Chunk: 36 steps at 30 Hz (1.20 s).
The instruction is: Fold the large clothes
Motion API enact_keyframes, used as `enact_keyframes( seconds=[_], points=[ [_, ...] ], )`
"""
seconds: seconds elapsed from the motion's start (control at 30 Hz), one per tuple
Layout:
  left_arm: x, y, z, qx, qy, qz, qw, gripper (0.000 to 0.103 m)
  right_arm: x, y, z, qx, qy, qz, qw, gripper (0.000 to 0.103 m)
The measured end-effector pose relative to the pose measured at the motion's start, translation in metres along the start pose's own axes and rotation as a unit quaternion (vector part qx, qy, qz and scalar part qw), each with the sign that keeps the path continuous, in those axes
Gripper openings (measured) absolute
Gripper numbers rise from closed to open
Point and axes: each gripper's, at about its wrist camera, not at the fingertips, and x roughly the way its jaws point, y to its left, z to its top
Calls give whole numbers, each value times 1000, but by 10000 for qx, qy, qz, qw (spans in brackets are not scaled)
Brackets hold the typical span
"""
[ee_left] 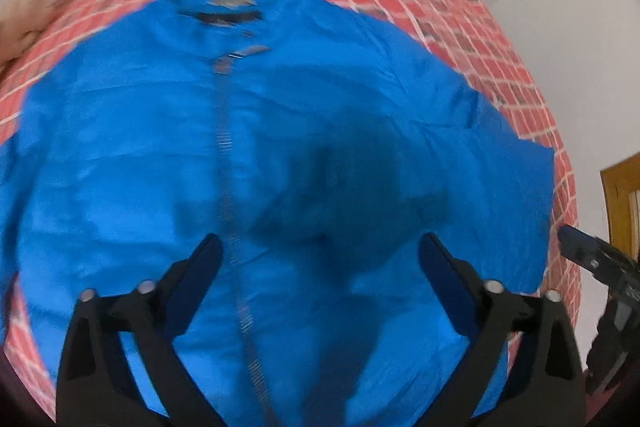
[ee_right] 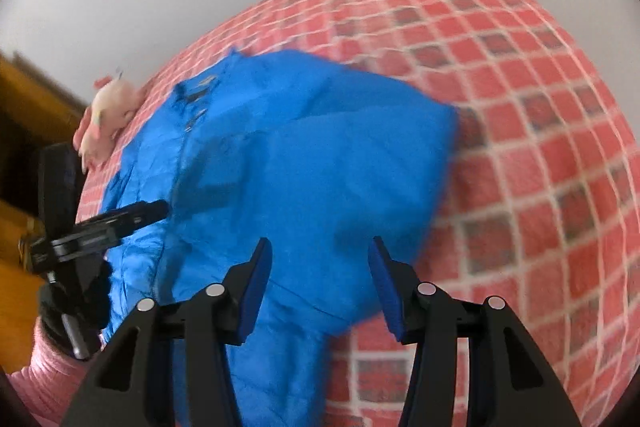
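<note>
A large bright blue zip-up jacket point(ee_left: 280, 155) lies spread front-up on a red checked bed cover point(ee_left: 500, 39), collar at the far end, zipper point(ee_left: 228, 163) running down the middle. My left gripper point(ee_left: 320, 251) is open and empty, hovering above the jacket's lower front. My right gripper point(ee_right: 318, 255) is open and empty above the jacket's point(ee_right: 304, 163) right side, where a sleeve lies folded over the body. The right gripper also shows at the right edge of the left wrist view point(ee_left: 592, 259). The left gripper shows at the left of the right wrist view point(ee_right: 112, 223).
The checked cover point(ee_right: 520, 131) extends to the right of the jacket. A pale plush toy point(ee_right: 108, 111) lies at the bed's far left corner. White walls stand behind the bed. Wooden furniture point(ee_left: 620, 203) stands beside the bed.
</note>
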Motion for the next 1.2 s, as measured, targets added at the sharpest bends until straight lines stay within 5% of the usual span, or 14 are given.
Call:
enact_keyframes(
  seconds=[0.07,0.17,0.27,0.3,0.5,0.7,0.97,1.2],
  points=[
    [20,-7,5,-104,339,-229,9991,71,-4,-14,-4,208,-62,-43,9998,50],
    [36,-12,9,-180,403,-158,9989,65,-8,-27,-9,404,-146,-119,9990,51],
    [29,-11,9,-254,254,-451,9983,17,-6,-33,-9,502,-158,-120,9985,51],
    [25,-9,9,-324,220,-542,9978,13,-5,-33,-9,518,-146,-125,9985,51],
    [-30,19,1,-602,-601,-451,9954,10,0,-13,2,260,-156,-26,9995,51],
    [-77,85,-8,-974,-1079,194,9892,10,21,30,20,-209,7,207,9996,51],
    [-72,155,-14,-1426,-848,743,9833,11,76,91,31,-775,412,314,9956,51],
    [-31,178,-28,-1466,-513,779,9848,25,114,86,24,-577,792,-29,9952,51]
  ],
)
